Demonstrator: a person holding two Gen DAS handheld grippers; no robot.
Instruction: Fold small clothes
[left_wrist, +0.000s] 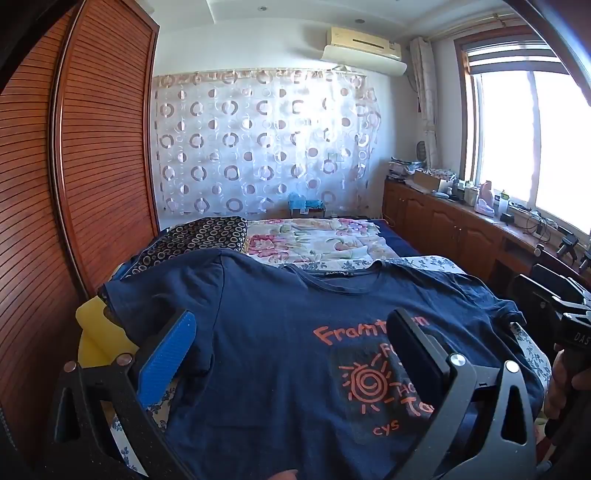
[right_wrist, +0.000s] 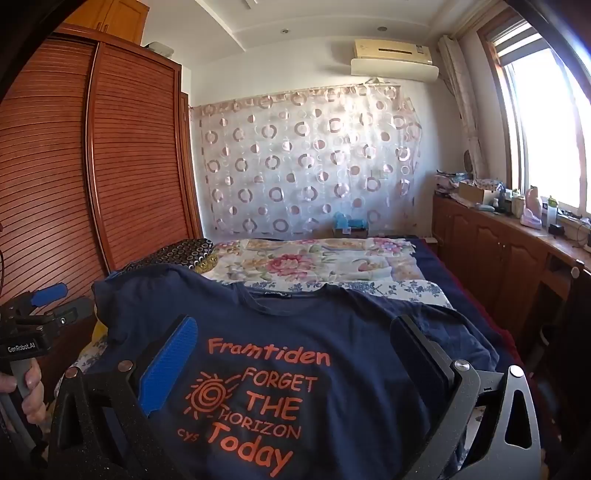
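A navy T-shirt (left_wrist: 258, 295) (right_wrist: 351, 332) with orange lettering and a sun print lies spread flat, front up, on the bed, its collar at the far end. In the left wrist view my left gripper (left_wrist: 291, 321) hovers open over the shirt's left half, with only flat cloth under its wide jaws. My right gripper (right_wrist: 295, 325) stands just as wide open above the print, holding nothing. Each gripper also shows in the other's view, held by a hand: the right gripper (left_wrist: 569, 325) at the right edge, the left gripper (right_wrist: 64, 299) at the left edge.
A louvred wooden wardrobe (left_wrist: 92, 166) runs close along the bed's left side. Beyond the shirt lie a floral quilt (right_wrist: 314, 262) and a dark ring-patterned pillow (left_wrist: 199, 236). A yellow item (left_wrist: 92, 332) sits by the shirt's left sleeve. A cluttered wooden cabinet (right_wrist: 498, 243) lines the window side.
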